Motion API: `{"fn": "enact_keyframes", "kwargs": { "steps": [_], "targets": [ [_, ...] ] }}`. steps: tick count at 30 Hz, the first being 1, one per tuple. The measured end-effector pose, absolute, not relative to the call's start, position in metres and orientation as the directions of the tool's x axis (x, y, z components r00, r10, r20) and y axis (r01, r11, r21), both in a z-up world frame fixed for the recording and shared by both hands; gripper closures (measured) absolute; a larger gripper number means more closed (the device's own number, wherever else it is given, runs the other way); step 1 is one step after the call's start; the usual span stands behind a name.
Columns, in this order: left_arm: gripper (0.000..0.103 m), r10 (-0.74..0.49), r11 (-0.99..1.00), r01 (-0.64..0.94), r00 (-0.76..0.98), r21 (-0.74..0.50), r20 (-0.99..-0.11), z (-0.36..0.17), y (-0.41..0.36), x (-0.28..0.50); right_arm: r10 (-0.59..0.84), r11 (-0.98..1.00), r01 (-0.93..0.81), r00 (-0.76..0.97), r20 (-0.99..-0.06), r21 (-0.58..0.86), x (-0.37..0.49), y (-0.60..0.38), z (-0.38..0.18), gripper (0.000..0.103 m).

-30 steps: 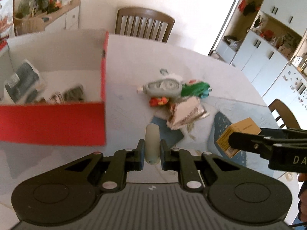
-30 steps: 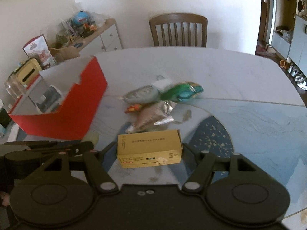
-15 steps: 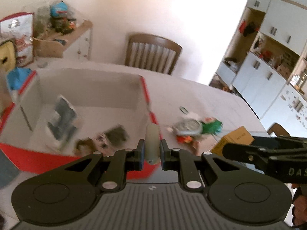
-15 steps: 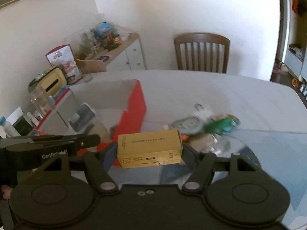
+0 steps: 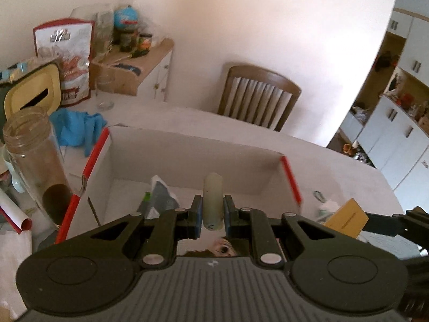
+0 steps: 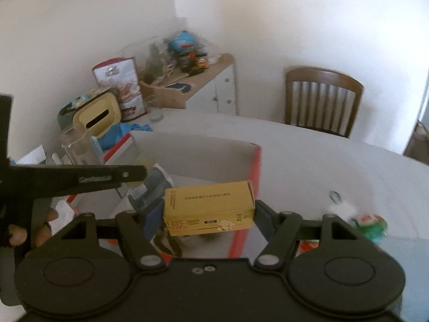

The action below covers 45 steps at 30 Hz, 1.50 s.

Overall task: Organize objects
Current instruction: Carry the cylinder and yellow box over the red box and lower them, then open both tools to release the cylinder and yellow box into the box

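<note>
The left gripper point(image 5: 213, 212) is clenched on a pale, cream-coloured cylindrical tube point(image 5: 213, 201), which stands upright between its blue-padded fingers point(image 5: 197, 213) and juts above them. The right gripper point(image 6: 209, 212) is clamped across the long sides of a yellow-brown rectangular cardboard carton point(image 6: 209, 206) printed with small dark text, held level with a red mark along its lower front edge.

Both tongs hang above an open red cardboard box with a white interior point(image 5: 187, 161). In the left wrist view the tube sits over the middle of the box, and the carton shows at the right edge, beyond the box's red right wall. In the right wrist view the carton sits over the box's near right corner. Inside the box lie a grey-and-white plastic pouch point(image 5: 161, 196) and some dark printed packets, partly hidden by the gripper.

The box rests on a white oval table point(image 6: 335, 166). To its right lies a small heap with a green wrapper point(image 6: 371, 224), blurred. To its left stand a clear glass jar point(image 5: 34, 166), a crumpled blue cloth point(image 5: 75, 128) and a yellow-lidded container point(image 5: 32, 91). A brown wooden chair point(image 5: 258, 96) stands at the table's far side.
</note>
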<state>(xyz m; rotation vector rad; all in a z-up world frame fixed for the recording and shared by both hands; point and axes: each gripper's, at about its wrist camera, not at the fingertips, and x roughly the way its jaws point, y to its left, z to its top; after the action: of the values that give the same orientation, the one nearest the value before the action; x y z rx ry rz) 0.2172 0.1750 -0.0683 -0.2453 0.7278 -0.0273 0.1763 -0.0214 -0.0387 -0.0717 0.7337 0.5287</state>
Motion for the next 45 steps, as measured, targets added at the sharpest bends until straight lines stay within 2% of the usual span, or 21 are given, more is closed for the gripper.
{"fn": "enact_keyframes", "kwargs": {
  "steps": [11, 17, 28, 36, 45],
  "targets": [
    [0.088, -0.149, 0.973, -0.030, 0.680, -0.230, -0.718, -0.098, 0.177, 0.276, 0.383, 0.831, -0.556, 0.561, -0.734, 0.008, 0.205, 0.042, -0.082, 0.033],
    [0.087, -0.137, 0.984, -0.004, 0.624, -0.179, -0.769, -0.118, 0.171, 0.303, 0.374, 0.820, -0.572, 0.511, -0.774, 0.018, 0.220, 0.059, -0.098, 0.033],
    [0.087, -0.176, 0.984, 0.059, 0.440, -0.167, -0.881, -0.147, 0.160, 0.330, 0.310, 0.810, -0.585, 0.464, -0.830, -0.025, 0.229, 0.069, -0.121, 0.033],
    [0.087, -0.171, 0.985, 0.060, 0.401, -0.161, -0.900, -0.151, 0.159, 0.331, 0.290, 0.797, -0.602, 0.465, -0.836, -0.058, 0.222, 0.073, -0.124, 0.032],
    [0.087, -0.162, 0.985, 0.022, 0.436, -0.169, -0.885, -0.141, 0.167, 0.321, 0.304, 0.807, -0.589, 0.482, -0.822, -0.046, 0.220, 0.066, -0.116, 0.032]
  ]
}}
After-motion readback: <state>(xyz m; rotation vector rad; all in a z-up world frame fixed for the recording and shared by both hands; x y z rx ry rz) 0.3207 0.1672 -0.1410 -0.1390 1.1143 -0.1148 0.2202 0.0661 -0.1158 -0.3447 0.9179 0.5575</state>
